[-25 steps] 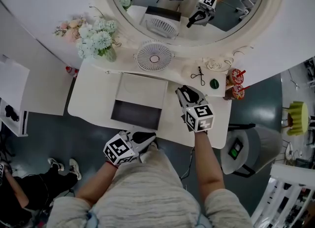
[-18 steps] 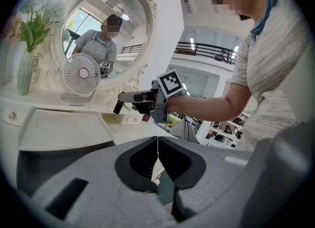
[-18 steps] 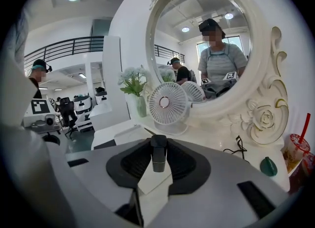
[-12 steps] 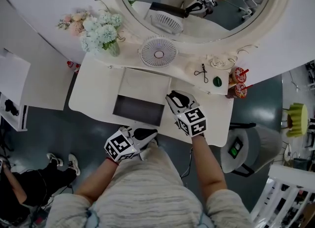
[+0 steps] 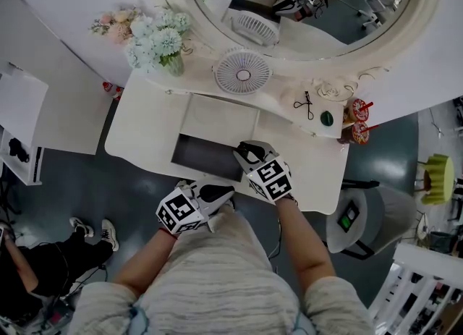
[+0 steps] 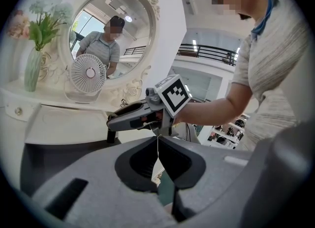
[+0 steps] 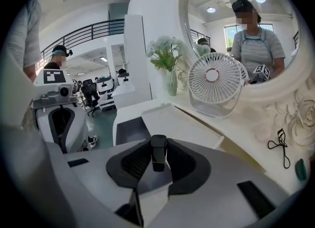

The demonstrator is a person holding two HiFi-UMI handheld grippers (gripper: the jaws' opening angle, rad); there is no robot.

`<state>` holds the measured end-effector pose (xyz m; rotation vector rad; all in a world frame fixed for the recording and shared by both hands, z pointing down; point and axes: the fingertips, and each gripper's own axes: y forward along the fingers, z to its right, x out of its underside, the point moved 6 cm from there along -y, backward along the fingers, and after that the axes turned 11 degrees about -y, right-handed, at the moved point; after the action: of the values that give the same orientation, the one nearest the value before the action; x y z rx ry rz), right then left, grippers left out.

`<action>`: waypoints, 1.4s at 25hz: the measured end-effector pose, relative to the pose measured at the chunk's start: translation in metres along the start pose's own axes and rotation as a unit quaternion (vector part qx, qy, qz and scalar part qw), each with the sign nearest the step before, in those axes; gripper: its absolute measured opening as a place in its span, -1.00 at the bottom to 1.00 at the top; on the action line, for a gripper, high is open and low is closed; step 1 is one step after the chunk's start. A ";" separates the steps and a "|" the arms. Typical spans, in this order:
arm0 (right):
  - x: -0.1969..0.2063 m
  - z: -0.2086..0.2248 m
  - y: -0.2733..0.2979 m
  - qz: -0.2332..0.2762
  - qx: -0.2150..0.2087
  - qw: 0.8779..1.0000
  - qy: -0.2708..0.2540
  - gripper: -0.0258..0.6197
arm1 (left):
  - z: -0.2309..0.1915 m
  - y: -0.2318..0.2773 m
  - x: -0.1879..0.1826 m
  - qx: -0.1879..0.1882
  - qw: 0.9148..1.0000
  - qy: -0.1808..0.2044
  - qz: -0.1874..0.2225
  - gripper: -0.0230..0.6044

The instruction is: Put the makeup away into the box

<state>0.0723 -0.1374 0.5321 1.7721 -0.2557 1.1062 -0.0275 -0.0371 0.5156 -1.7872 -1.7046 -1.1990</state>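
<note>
A small black makeup tube [image 7: 158,159] stands upright between the pads of my right gripper [image 7: 158,146], which is shut on it. In the head view that right gripper [image 5: 246,154] hangs over the right front corner of the open box [image 5: 189,154], whose dark inside faces up and whose pale lid [image 5: 221,119] lies flat behind it. My left gripper [image 5: 219,194] stays at the table's front edge, just outside the box. Its jaws meet with nothing between them in the left gripper view [image 6: 157,141]. An eyelash curler [image 5: 307,104] and a small green item [image 5: 327,117] lie at the back right.
A white desk fan [image 5: 243,74] stands behind the box under the round mirror [image 5: 340,8]. A vase of flowers [image 5: 160,45] is at the back left. Two red-topped cups [image 5: 358,120] sit at the table's right end. A person's shoes [image 5: 90,232] show on the floor at the left.
My right gripper has moved left and down with the black tube, from the table's right part to the box's right front corner. The left gripper has stayed put.
</note>
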 end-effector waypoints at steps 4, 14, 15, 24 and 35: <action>0.005 -0.006 0.012 -0.027 -0.016 0.999 -0.012 -0.63 | -0.003 -0.002 0.001 -0.003 1.000 -0.003 -0.001 -0.88; 0.018 -0.029 0.040 -0.114 -0.074 0.986 -0.095 -0.63 | -0.004 -0.006 0.002 -0.005 1.000 -0.004 0.001 -0.88; 0.019 -0.031 0.043 -0.119 -0.077 0.985 -0.099 -0.63 | -0.004 -0.006 0.003 -0.005 1.000 -0.005 0.001 -0.88; 0.025 -0.035 0.054 -0.133 -0.087 0.982 -0.104 -0.63 | -0.009 -0.011 0.005 -0.011 1.000 -0.008 0.002 -0.88; 0.025 -0.034 0.058 -0.125 -0.084 0.983 -0.101 -0.63 | -0.009 -0.012 0.005 -0.011 1.000 -0.007 0.000 -0.88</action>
<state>0.0315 -0.1301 0.5908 1.7118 -0.2332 0.7068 -0.0425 -0.0386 0.5210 -1.8135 -1.7056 -1.2119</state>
